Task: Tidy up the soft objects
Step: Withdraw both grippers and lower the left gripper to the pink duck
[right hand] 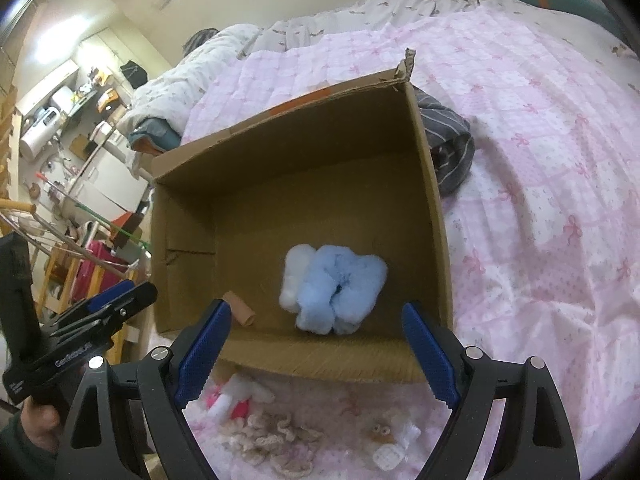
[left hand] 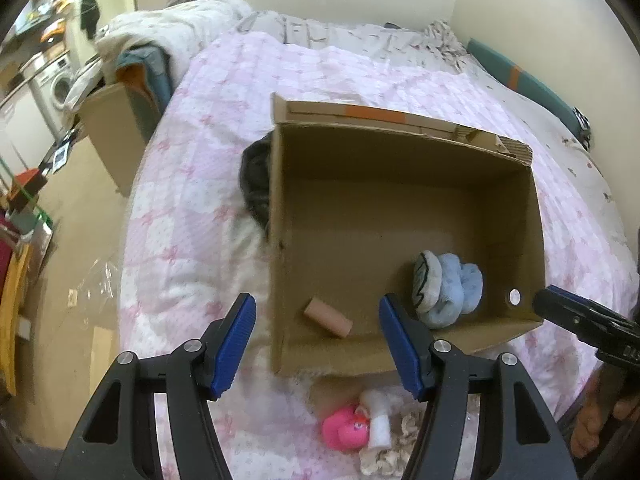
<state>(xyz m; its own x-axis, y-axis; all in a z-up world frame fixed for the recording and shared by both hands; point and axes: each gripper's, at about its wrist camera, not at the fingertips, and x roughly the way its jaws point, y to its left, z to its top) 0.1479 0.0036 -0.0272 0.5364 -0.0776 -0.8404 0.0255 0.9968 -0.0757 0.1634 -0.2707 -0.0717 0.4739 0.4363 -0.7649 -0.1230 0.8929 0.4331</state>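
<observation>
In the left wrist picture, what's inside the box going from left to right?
Pink tube → white plush with black squiggles → fluffy blue plush → small white hole in the cardboard box wall.

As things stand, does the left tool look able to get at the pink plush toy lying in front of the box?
Probably yes. The left tool is open and holds nothing, and the pink plush toy lies uncovered on the bedspread, outside the cardboard box. Only a white piece touches its side.
</observation>
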